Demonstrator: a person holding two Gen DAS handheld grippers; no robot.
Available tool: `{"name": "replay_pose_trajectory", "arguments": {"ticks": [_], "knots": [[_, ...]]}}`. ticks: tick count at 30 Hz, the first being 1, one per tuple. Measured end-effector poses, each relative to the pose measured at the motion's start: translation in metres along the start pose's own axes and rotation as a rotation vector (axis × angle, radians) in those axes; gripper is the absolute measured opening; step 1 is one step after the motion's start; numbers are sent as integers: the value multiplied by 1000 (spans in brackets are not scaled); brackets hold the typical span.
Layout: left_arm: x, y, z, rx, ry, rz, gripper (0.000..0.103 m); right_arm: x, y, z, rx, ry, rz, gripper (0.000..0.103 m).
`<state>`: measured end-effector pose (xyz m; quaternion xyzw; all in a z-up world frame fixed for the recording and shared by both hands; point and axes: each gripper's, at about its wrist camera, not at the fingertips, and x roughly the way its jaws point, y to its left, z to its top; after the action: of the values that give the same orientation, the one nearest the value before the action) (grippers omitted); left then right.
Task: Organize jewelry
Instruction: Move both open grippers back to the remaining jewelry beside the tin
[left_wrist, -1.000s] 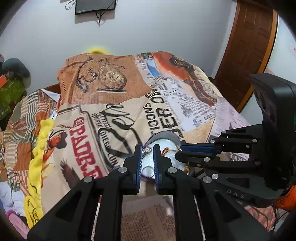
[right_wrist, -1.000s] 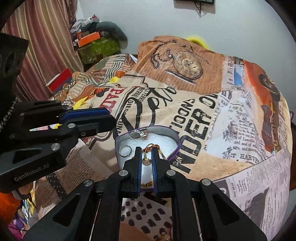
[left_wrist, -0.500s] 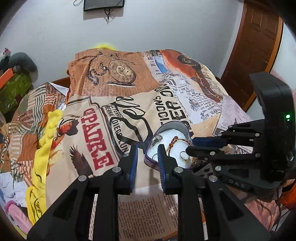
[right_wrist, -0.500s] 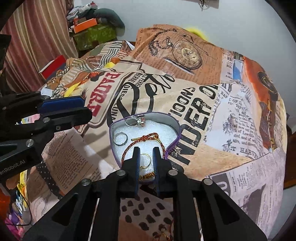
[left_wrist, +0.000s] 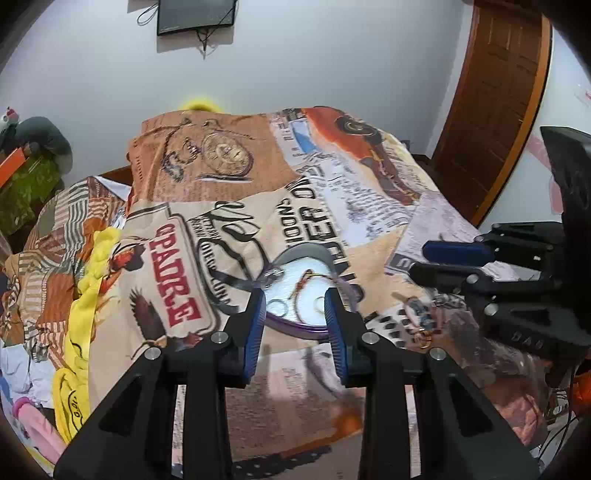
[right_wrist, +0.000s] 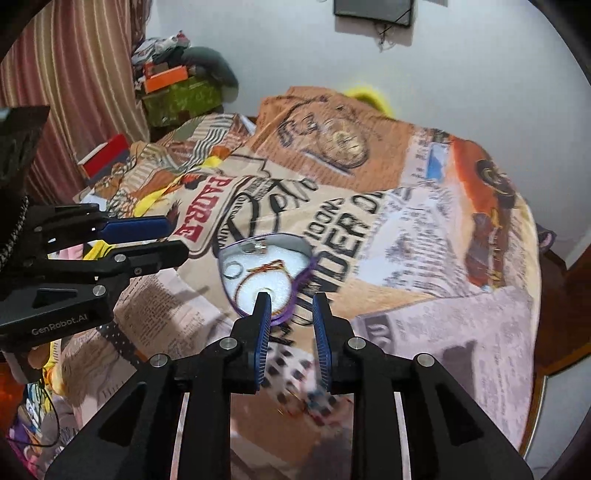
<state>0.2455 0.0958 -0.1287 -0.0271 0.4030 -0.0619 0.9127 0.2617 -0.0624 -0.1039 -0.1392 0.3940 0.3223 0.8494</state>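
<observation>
A purple-rimmed heart-shaped jewelry box (left_wrist: 299, 326) with white lining lies open on the printed bedspread; it also shows in the right wrist view (right_wrist: 288, 314). Inside lie a red-gold bracelet (right_wrist: 264, 269), a silver ring (right_wrist: 232, 269), a gold ring (left_wrist: 318, 303) and a silver piece (right_wrist: 255, 246). My left gripper (left_wrist: 295, 301) is open and empty, just in front of the box. My right gripper (right_wrist: 290, 302) is open and empty, at the box's near right edge. More loose jewelry (left_wrist: 417, 314) lies on the spotted cloth to the box's right.
The bed carries a newspaper-print cover (left_wrist: 229, 173). Yellow cloth (left_wrist: 85, 295) lies along its left side. A wooden door (left_wrist: 495, 103) stands at the right. Boxes and clutter (right_wrist: 177, 88) sit by the striped curtain (right_wrist: 66, 92). The wall lies behind.
Both grippers have opened and drawn back from the box. The right gripper let go of the gold ring, which now lies in the box.
</observation>
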Motion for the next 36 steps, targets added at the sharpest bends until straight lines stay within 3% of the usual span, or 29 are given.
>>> {"name": "replay_pose_trajectory", "arguments": {"ticks": [9,13,18,27,36], "knots": [[3,-44,1,53,12,-51,33,-37,-42,-24,74,-42,-53,21],[13,-63,-4,78,40,-74,33,-37,-57,-39,105,-28,-70,33],[30,-82,-15,111,92,-89,33,-29,-70,-59,139,7,-55,35],[56,-89,-40,113,179,-104,33,-13,-80,-85,144,68,-20,35],[62,-87,-41,99,179,-114,33,2,-80,-90,151,93,26,35]]}}
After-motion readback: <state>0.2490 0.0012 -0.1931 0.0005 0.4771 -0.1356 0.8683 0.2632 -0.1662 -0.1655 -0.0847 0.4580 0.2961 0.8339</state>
